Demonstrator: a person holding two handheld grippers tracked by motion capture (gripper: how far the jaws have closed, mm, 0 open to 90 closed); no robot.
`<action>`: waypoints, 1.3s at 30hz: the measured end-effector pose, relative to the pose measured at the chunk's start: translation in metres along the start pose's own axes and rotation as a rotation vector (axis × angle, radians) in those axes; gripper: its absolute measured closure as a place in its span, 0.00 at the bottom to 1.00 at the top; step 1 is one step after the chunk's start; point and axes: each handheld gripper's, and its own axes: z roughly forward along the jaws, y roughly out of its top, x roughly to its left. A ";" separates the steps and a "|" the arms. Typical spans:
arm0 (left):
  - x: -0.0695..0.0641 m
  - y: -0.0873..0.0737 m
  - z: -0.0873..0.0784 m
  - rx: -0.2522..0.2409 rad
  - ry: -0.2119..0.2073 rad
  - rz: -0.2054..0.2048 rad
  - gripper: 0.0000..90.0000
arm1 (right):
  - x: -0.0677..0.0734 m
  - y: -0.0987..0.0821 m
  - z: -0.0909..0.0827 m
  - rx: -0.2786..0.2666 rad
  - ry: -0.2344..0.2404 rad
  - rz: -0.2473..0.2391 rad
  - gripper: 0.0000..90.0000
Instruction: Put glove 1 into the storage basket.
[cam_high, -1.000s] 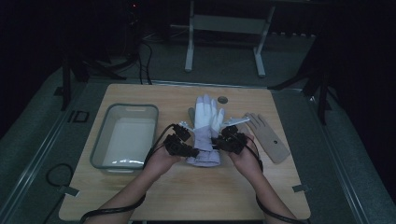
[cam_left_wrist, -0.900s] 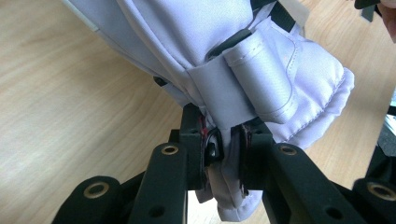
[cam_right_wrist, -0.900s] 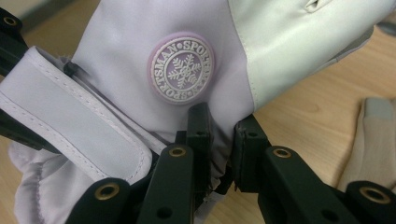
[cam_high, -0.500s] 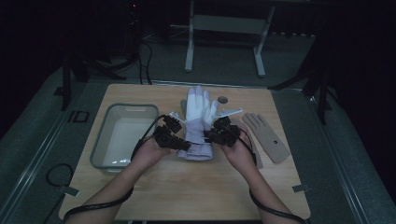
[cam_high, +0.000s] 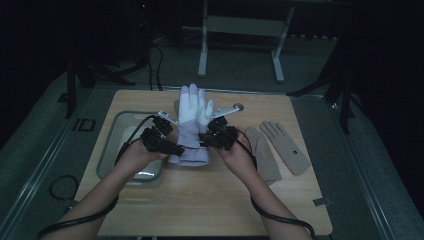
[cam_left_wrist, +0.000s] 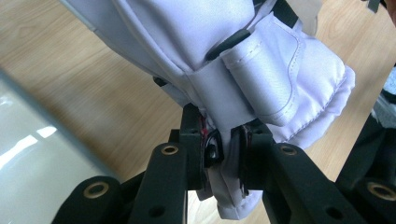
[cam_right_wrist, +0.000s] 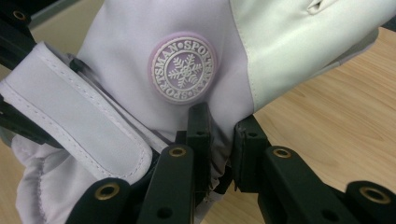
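A lavender-and-white ski glove (cam_high: 192, 125) hangs above the wooden table (cam_high: 165, 210), fingers pointing away from me. My left gripper (cam_high: 172, 148) is shut on the glove (cam_left_wrist: 261, 79) at its left cuff edge, fabric pinched between the jaws. On the other side my right gripper (cam_high: 206, 136) is shut on the glove (cam_right_wrist: 187, 70) just below a round snowflake badge (cam_right_wrist: 184, 66). A cuff strap (cam_right_wrist: 79, 121) lies across the wrist.
A clear plastic bin (cam_high: 111, 150) sits on the table's left side, just under my left hand. Two beige gloves (cam_high: 285, 146) lie flat to the right. A small round object (cam_high: 238, 106) rests near the far edge.
Both grippers have lifted the glove and carried it leftward and away from me. The beige glove beside my right hand now lies more exposed.
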 end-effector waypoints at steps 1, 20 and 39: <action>0.001 -0.002 -0.003 0.001 0.003 -0.005 0.84 | 0.003 0.002 0.002 -0.004 0.000 -0.004 0.88; 0.046 -0.053 -0.060 0.025 0.036 -0.079 0.84 | 0.064 0.045 0.047 0.000 0.085 -0.048 0.88; 0.084 -0.099 -0.069 0.078 0.039 -0.138 0.84 | 0.108 0.056 0.099 0.052 0.136 -0.065 0.88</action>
